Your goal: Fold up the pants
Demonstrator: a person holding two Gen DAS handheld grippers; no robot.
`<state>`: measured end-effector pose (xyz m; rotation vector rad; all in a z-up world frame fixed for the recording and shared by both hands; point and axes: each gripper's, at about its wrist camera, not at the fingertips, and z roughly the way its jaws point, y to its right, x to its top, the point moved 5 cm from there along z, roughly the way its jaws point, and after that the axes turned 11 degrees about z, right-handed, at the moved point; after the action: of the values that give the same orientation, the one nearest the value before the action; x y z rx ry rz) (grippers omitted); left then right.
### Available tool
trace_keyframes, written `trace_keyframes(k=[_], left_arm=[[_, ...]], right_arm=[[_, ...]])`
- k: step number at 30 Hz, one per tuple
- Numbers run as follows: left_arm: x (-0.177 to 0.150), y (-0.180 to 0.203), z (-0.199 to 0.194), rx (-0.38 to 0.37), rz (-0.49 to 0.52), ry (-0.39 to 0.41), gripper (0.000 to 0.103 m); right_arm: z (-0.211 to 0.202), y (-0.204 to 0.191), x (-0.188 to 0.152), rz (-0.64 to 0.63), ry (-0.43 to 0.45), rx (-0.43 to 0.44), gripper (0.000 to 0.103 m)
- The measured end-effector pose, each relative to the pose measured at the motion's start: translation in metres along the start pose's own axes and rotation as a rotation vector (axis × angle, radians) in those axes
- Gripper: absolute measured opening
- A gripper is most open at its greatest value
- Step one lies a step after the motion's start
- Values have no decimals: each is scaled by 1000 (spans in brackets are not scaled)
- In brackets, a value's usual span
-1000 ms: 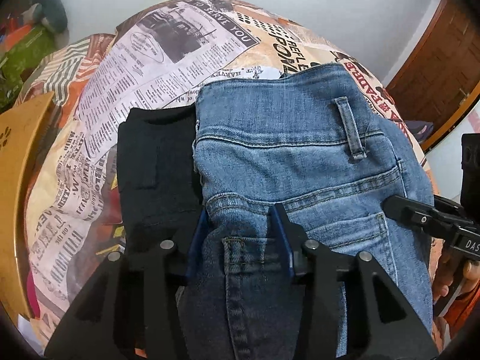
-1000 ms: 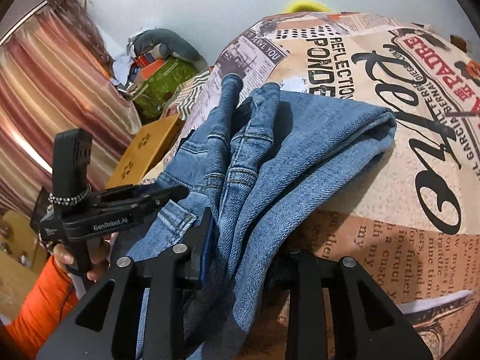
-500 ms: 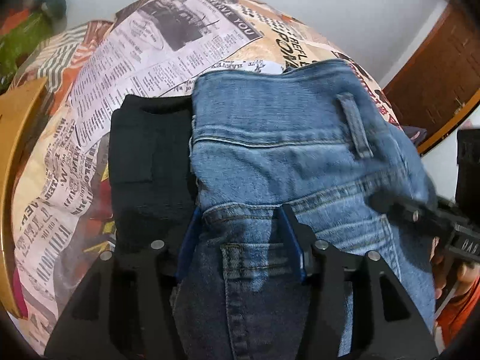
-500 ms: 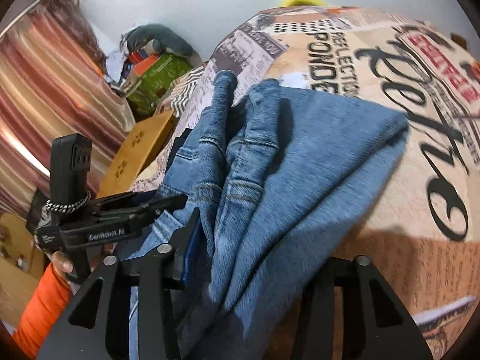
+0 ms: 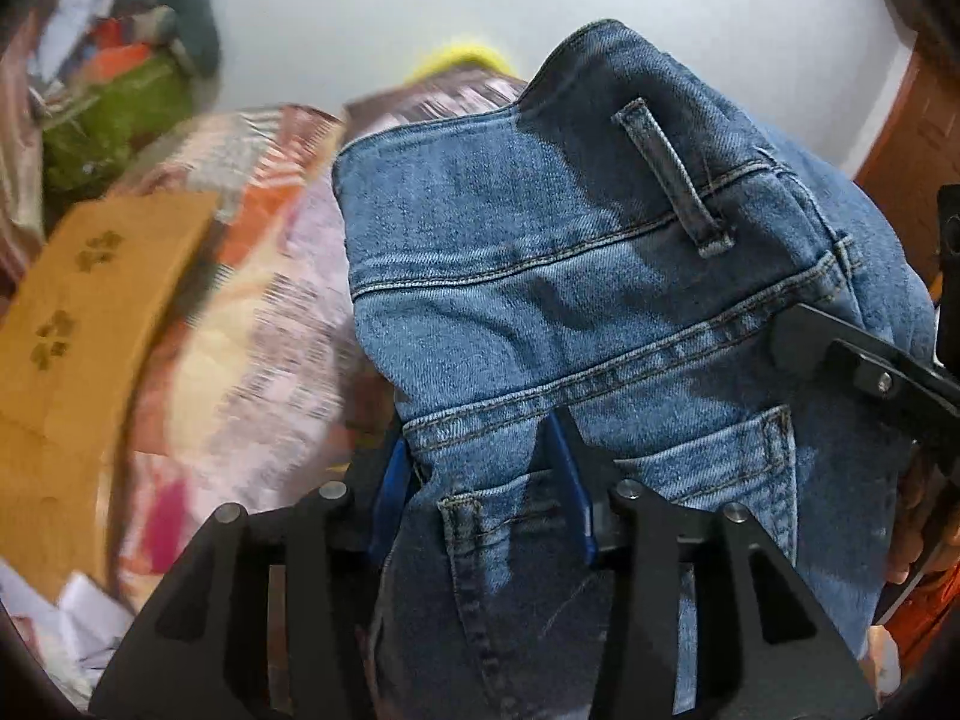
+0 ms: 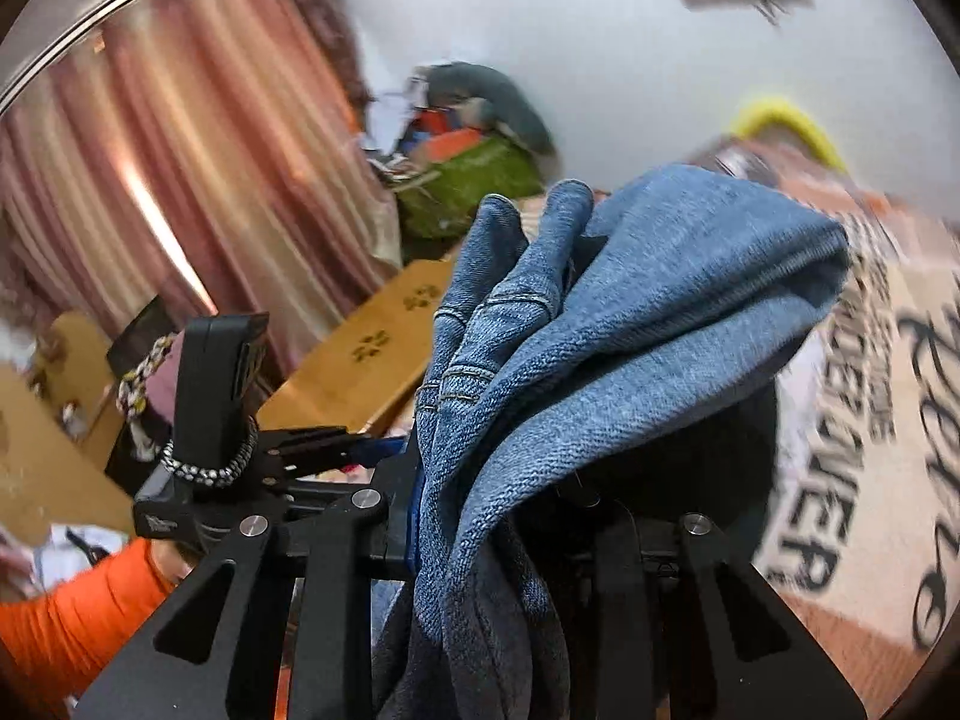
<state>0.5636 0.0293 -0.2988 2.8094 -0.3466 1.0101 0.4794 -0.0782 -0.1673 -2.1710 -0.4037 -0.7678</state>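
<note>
jeans (image 5: 600, 300) between left gripper (image 5: 480, 480) fingers; right gripper (image 5: 840, 354) at right; board (image 5: 90, 312) left

Left gripper (image 5: 480, 468): jaws clamped on jeans (image 5: 570, 300) at the back pocket, blue pads (image 5: 573, 480) pressing denim from both sides, pointing forward and up. Right gripper (image 6: 498, 516): jaws closed on a bunched fold of jeans, left pad showing, right finger hidden by cloth. Both raised, side by side, near each other. Orange sleeve (image 6: 66, 618) behind the left handle.
</note>
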Motion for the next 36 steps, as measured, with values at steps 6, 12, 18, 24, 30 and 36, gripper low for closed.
trace_keyframes(k=[6, 12, 18, 24, 30, 36], left_arm=[[-3, 7, 36, 35, 42, -79, 41], [-8, 39, 69, 92, 152, -99, 41], [-9, 35, 55, 92, 139, -91, 40], [8, 45, 2, 72, 117, -6, 40], [27, 81, -89, 66, 140, 136, 40], [31, 119, -190, 63, 159, 296, 41]], right_arm=[[37, 60, -9, 93, -62, -178, 23], [31, 113, -32, 194, -104, -231, 26], [7, 96, -36, 142, -103, -287, 30], [-33, 77, -32, 114, -56, -345, 31], [-109, 19, -14, 40, 96, -318, 31], [-191, -62, -6, -59, 278, -283, 31]])
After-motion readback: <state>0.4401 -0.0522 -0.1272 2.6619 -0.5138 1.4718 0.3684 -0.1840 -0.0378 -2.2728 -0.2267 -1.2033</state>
